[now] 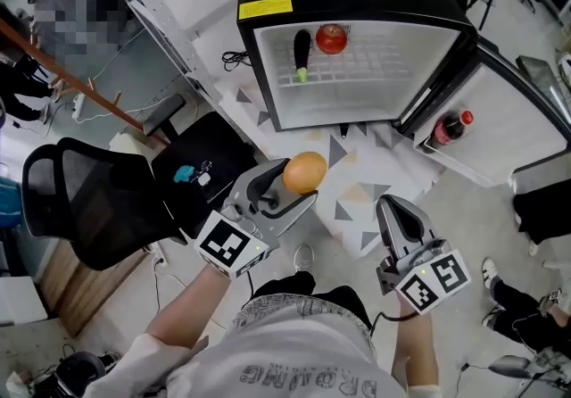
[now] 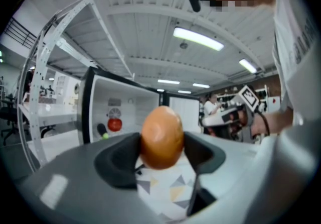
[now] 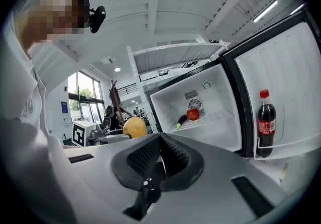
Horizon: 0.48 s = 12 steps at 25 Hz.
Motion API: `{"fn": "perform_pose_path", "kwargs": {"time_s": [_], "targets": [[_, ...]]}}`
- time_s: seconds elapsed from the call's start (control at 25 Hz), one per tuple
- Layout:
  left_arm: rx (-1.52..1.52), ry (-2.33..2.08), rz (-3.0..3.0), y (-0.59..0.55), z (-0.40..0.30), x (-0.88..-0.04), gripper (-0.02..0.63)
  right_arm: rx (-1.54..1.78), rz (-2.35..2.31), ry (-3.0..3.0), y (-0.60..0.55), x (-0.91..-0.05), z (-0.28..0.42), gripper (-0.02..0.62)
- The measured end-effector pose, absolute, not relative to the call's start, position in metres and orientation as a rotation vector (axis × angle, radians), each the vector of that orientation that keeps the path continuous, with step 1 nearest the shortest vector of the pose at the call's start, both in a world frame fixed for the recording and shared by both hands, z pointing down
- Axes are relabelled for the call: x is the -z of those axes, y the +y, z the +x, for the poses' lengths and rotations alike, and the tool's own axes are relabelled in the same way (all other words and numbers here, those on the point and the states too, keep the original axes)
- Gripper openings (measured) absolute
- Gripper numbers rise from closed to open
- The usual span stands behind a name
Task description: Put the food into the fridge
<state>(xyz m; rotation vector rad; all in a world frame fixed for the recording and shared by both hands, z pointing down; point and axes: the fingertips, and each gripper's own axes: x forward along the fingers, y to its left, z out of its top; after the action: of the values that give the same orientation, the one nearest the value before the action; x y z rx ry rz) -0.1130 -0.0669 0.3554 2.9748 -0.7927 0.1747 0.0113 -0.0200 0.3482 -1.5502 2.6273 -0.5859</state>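
as orange [image 1: 305,172] sits clamped, bottle [image 1: 451,128] seems cola.

Both grippers are held out ahead of the body, bare forearms extended from short white sleeves. The left gripper [image 1: 301,184] is angled up and to the right, its jaws closed on an orange fruit [image 1: 304,170] that is pinched between the dark pads [image 2: 120,157]. The right gripper [image 1: 393,210] is held lower and well apart from the left, pointed forward, its jaws pressed together with nothing between them.
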Motion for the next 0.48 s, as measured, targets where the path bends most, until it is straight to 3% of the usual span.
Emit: {"fn": "perform_pose_path", "kwargs": {"time_s": [0.48], "targets": [[-0.191,-0.797,2.975,-0.103,-0.101,-0.359,0.279,0.587,-1.540,2.623,-0.057,-0.348,0.016,0.002]]}}
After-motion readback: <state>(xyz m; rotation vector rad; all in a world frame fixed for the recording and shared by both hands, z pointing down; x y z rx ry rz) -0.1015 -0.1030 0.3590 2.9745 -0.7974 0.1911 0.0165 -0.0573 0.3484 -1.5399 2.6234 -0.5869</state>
